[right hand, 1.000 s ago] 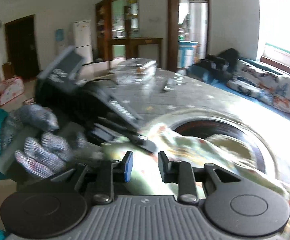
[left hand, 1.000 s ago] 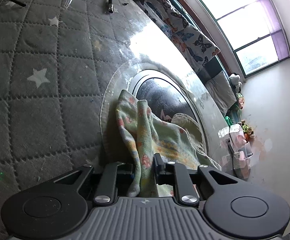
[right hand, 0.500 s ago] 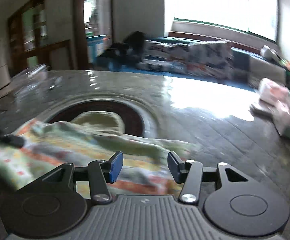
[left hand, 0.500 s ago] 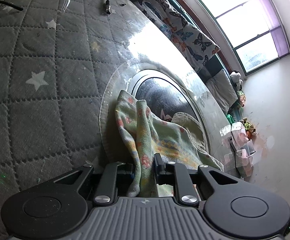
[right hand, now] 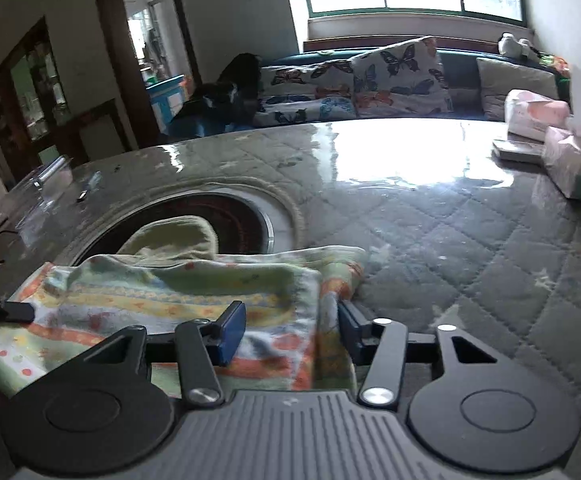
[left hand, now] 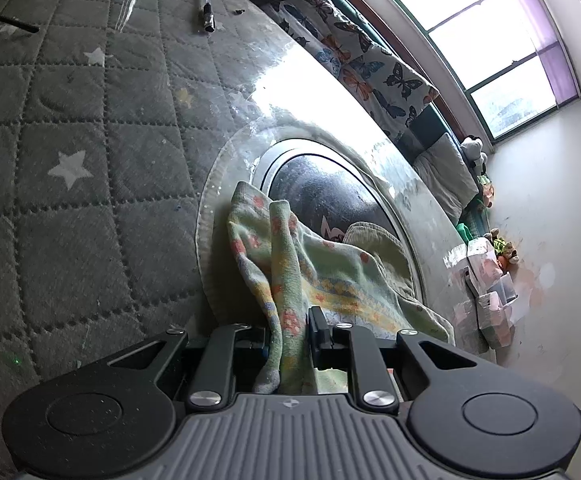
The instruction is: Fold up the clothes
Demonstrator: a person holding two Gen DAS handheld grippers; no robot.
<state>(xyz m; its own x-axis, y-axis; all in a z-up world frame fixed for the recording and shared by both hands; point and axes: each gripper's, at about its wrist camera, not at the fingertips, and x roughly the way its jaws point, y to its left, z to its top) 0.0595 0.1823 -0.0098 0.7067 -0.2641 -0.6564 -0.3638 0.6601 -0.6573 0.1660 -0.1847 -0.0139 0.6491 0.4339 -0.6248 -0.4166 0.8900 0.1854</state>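
Left jaws: pressed together on a bunched fold of the floral garment [left hand: 286, 280] by the left gripper [left hand: 289, 330]; the cloth is being pinched between the pads and is hanging down past them.
Right jaws: being closed by the right gripper [right hand: 292, 330], with a corner of the garment [right hand: 194, 292] lying between them; the blue pad [right hand: 232, 330] is being kept apart from the cloth, so nothing is being pinched yet.
Garment position: being draped over the edge of the round dark inset [left hand: 322, 192] in the table, one end being lifted at the left gripper, the rest being spread flat toward the right gripper.
Second cloth: a pale yellow-green piece [right hand: 170, 234] is being partly covered by the floral garment, inside the round inset.
Table surface: a quilted grey cover with stars [left hand: 70, 164] is being seen under a glossy clear sheet.
Far edge: butterfly-print cushions [right hand: 394, 72] are being lit by the window behind.
Right side: pink packets [right hand: 538, 114] are being left near the table's corner, well apart from the garment.
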